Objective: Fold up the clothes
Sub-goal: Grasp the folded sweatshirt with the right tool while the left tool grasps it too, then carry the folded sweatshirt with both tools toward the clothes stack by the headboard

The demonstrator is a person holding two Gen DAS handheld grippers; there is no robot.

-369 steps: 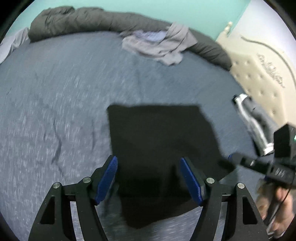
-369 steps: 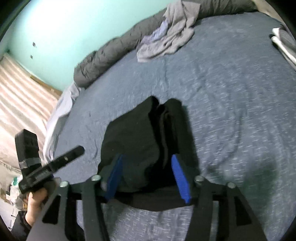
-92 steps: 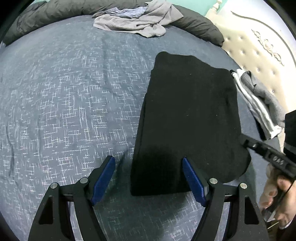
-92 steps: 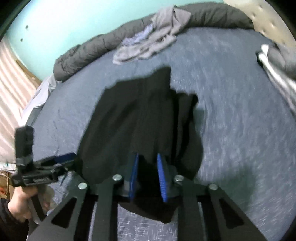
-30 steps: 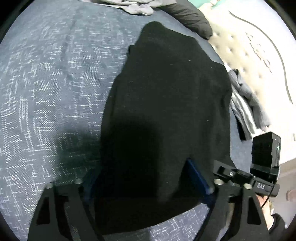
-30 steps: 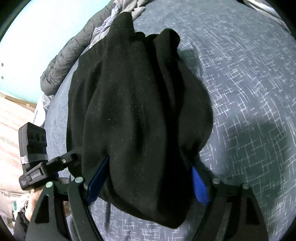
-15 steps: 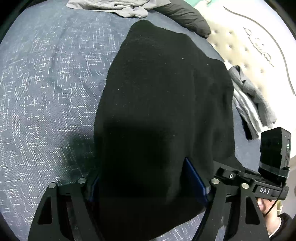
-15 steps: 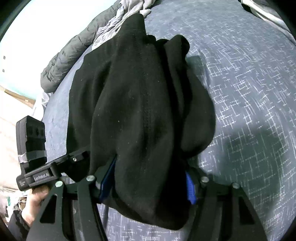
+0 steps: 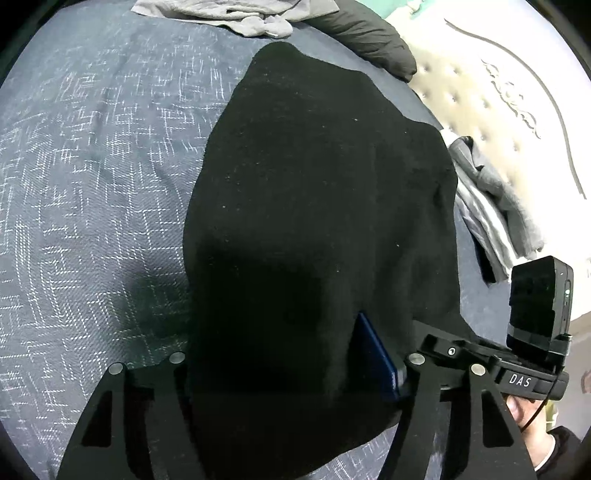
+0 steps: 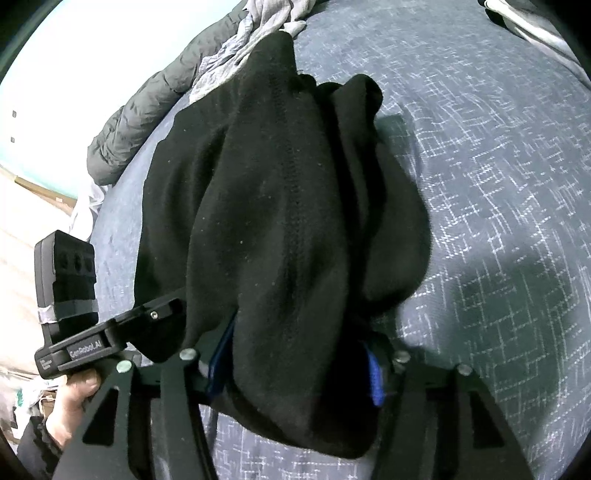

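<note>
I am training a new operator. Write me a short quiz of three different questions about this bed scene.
1. True or false: the black garment lies between the fingers of both the left gripper and the right gripper.
2. What lies at the far edge of the bed? A) grey clothes B) a pair of shoes C) a book
3. Fill in: beside the headboard lies a pile of striped ____.

Key: 1 true; 2 A; 3 clothes.

One black garment [image 9: 314,206], two grippers, one grey clothes heap [image 9: 221,14] and one folded striped pile [image 9: 495,206] are counted.
</note>
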